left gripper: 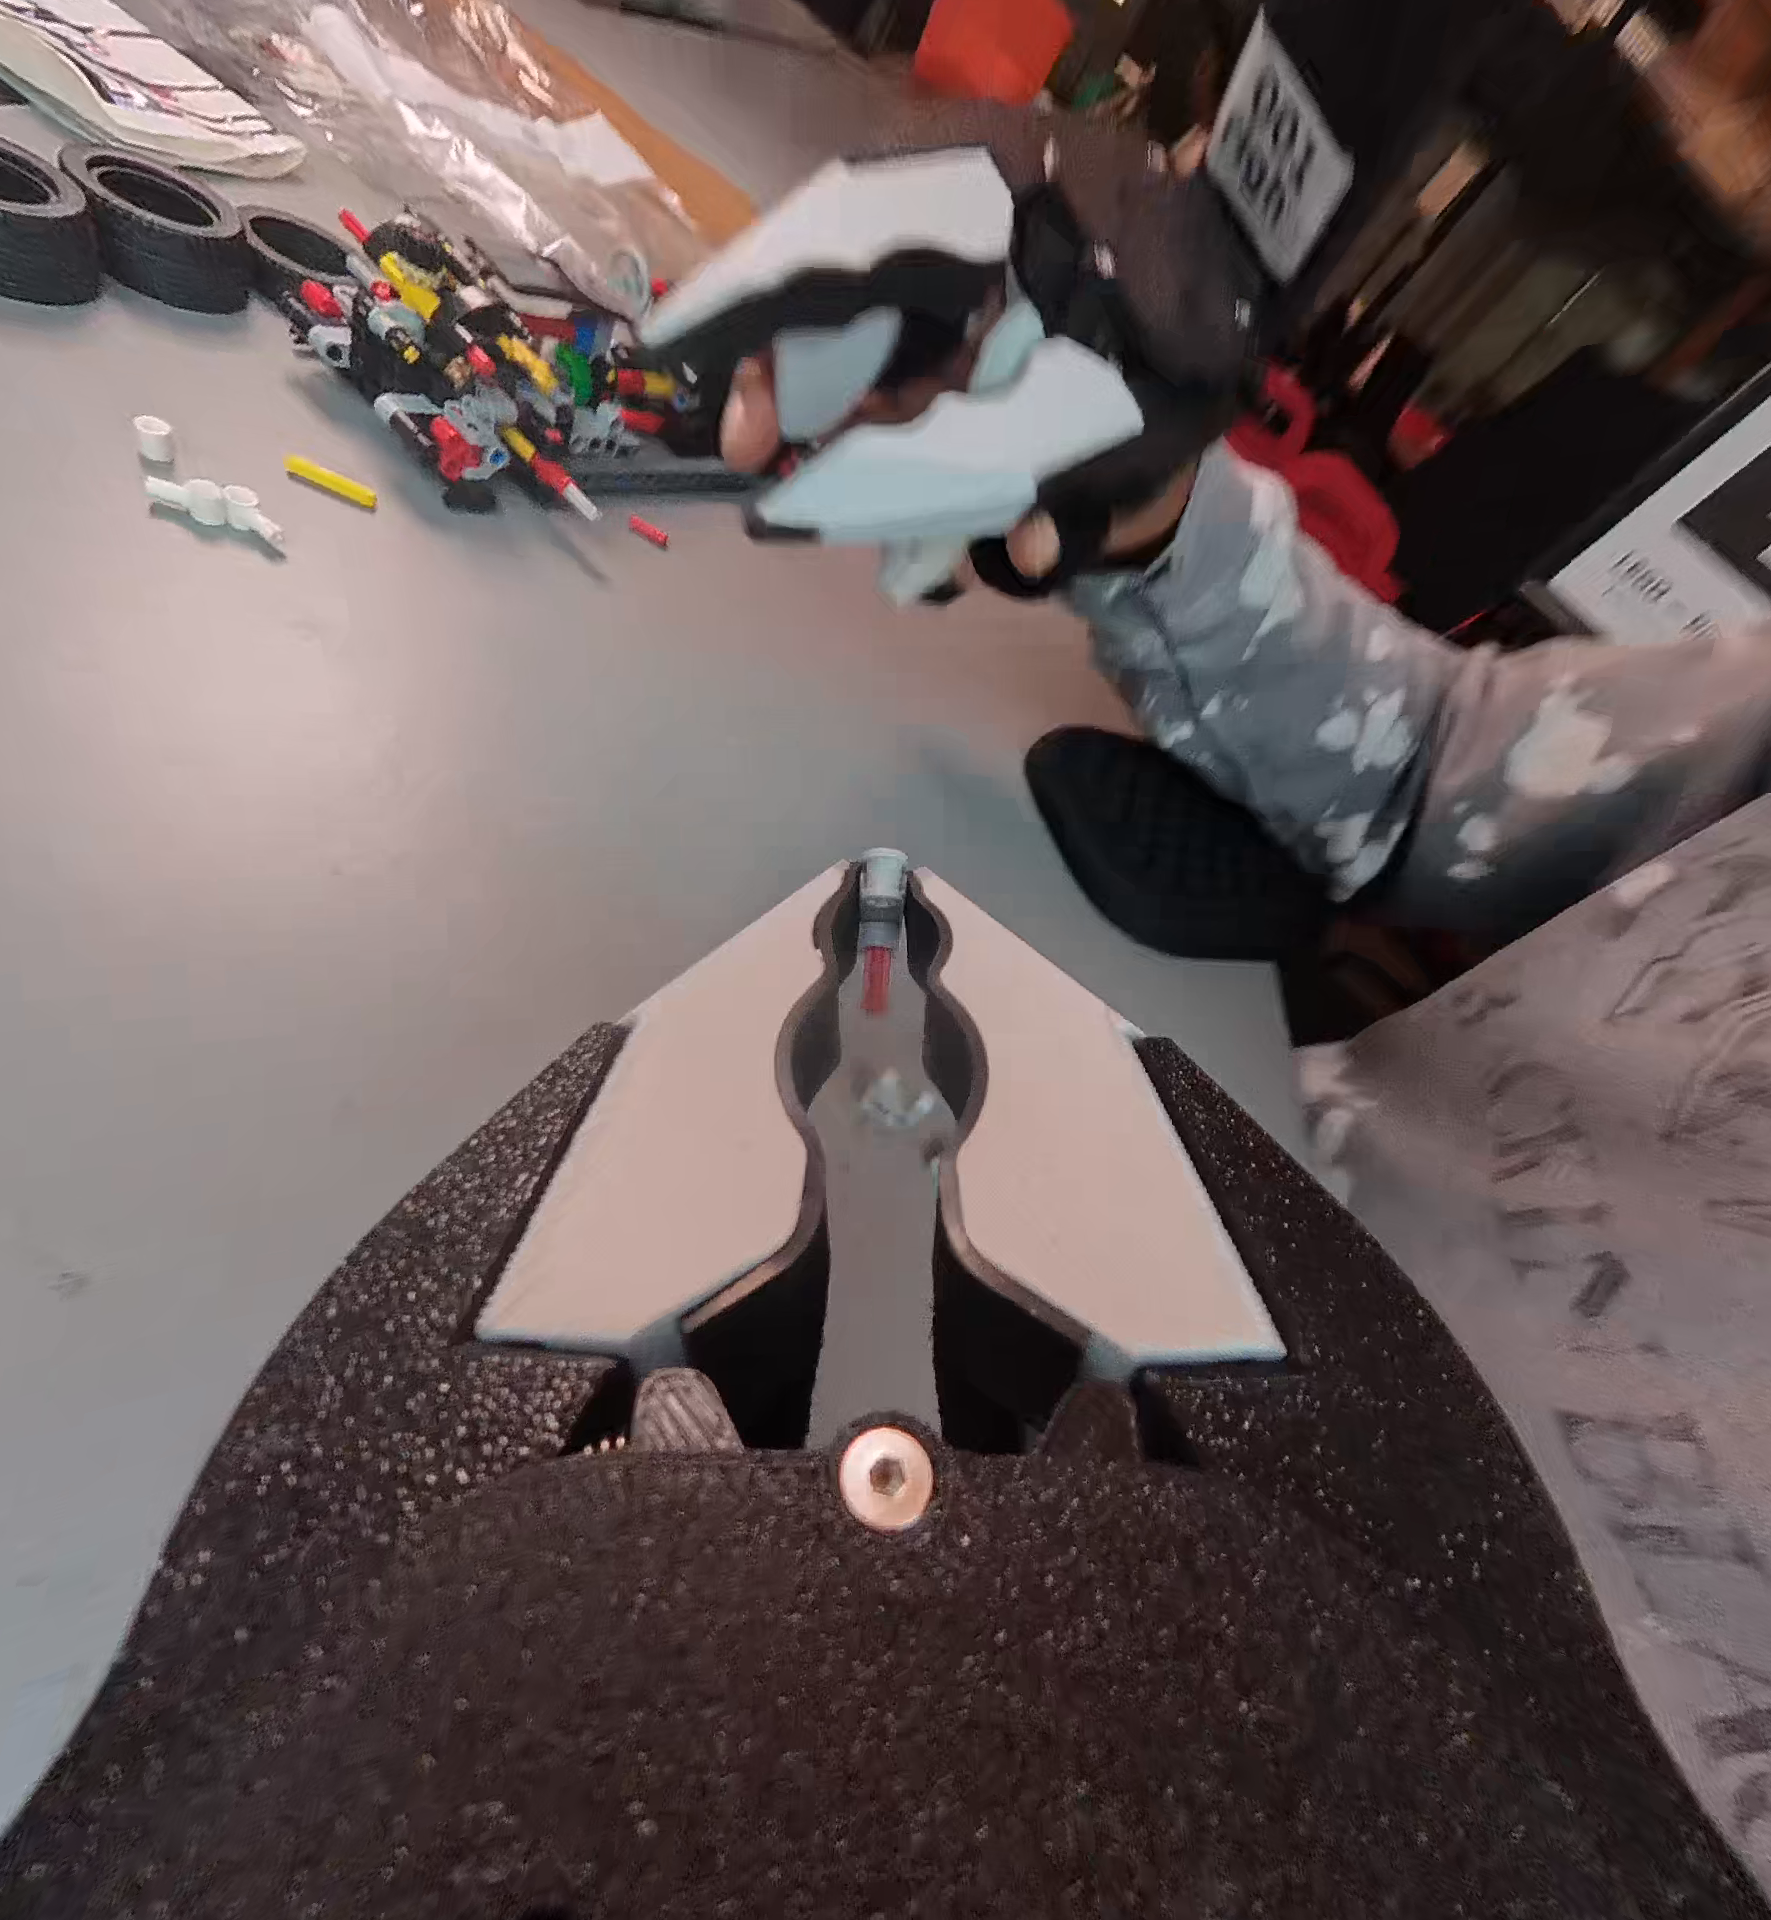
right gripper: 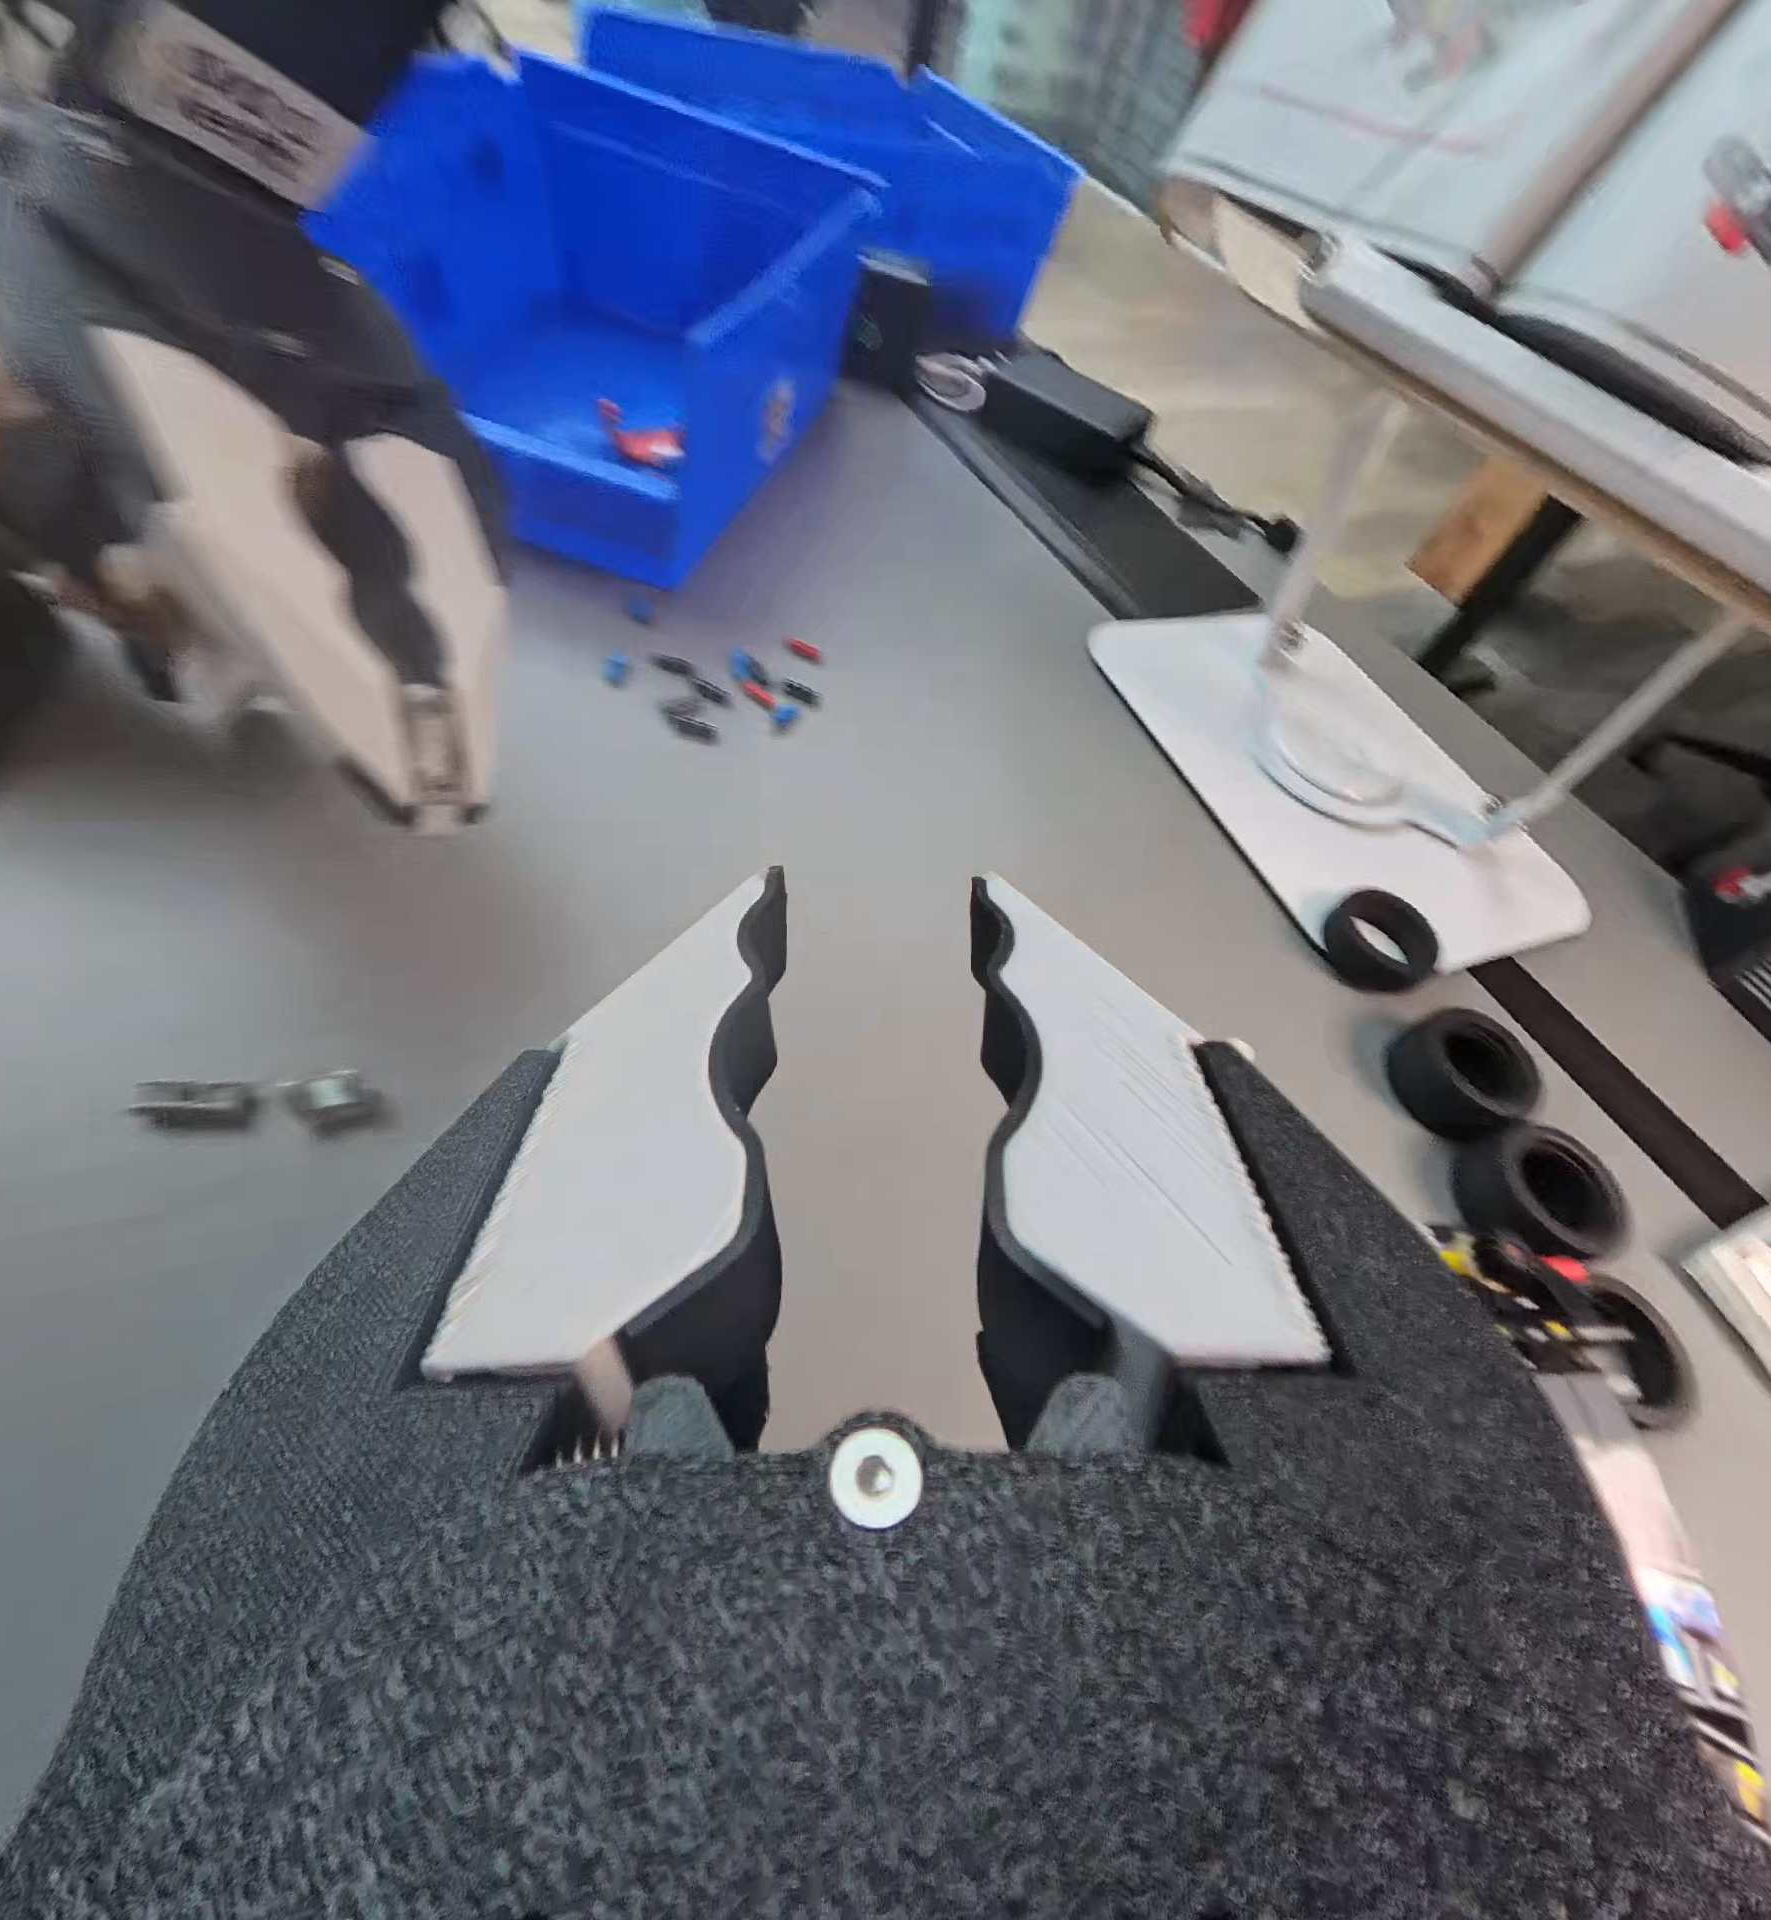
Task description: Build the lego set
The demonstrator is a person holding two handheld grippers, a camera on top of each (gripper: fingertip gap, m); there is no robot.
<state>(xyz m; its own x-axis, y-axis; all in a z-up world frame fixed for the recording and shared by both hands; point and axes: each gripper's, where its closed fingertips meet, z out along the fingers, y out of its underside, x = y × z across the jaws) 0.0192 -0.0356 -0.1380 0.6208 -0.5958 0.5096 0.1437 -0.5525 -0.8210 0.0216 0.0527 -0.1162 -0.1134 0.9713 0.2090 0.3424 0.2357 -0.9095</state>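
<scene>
The left hand-held gripper [left gripper: 883, 883] is closed narrowly on a small grey connector with a red pin [left gripper: 879, 935] pinched right at its tips, held above the bare grey worktop [left gripper: 341, 831]. The right hand-held gripper [right gripper: 879, 894] has its jaws standing wide apart with nothing between them; in the left wrist view it hangs in the air, blurred, just beside the half-built lego model [left gripper: 476, 374], a dense cluster of black, red, yellow and grey parts at the far side of the worktop next to a row of black tyres [left gripper: 81, 229]. Loose white pieces [left gripper: 211, 499] and a yellow rod [left gripper: 330, 482] lie near the model. My reading is that the held piece is meant for the model, so the step in hand is carrying it there and seating it. To do that well, the grip at the tips should stay firm, since so little of the piece is clamped and it could twist or pop out. The open gripper would best steady the model first, so pressing the pin in does not push the whole build across the smooth surface. Line the pin up squarely with its hole before pushing
</scene>
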